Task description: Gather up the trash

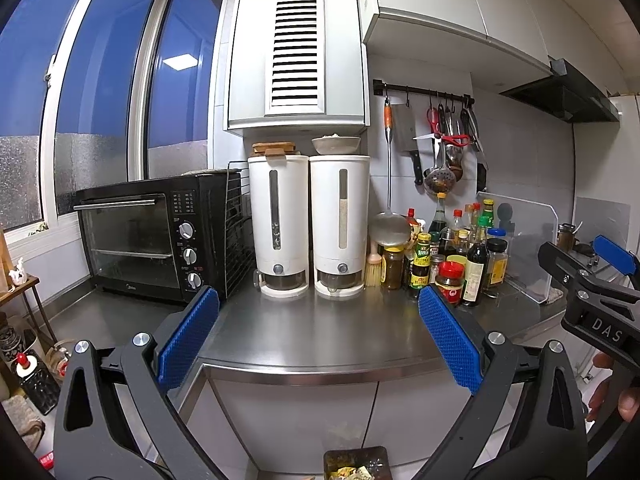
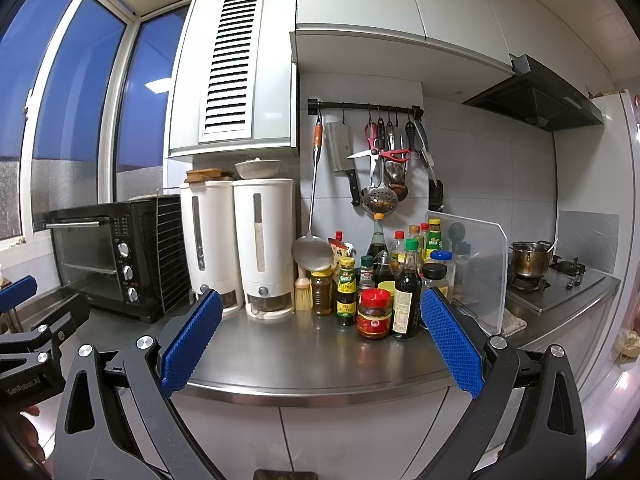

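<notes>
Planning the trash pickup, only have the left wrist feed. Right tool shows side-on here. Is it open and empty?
Observer: Yes. The right tool is open, its blue pads wide apart with nothing between them.
Operator: What's past the splash guard?
Observer: A steel pot sits on a burner of the gas stove, to the right of the splash guard.
Operator: Any loose trash on that side?
Observer: One pale crumpled thing sits low at the far right edge, below counter level. I can't tell what it is.
</notes>
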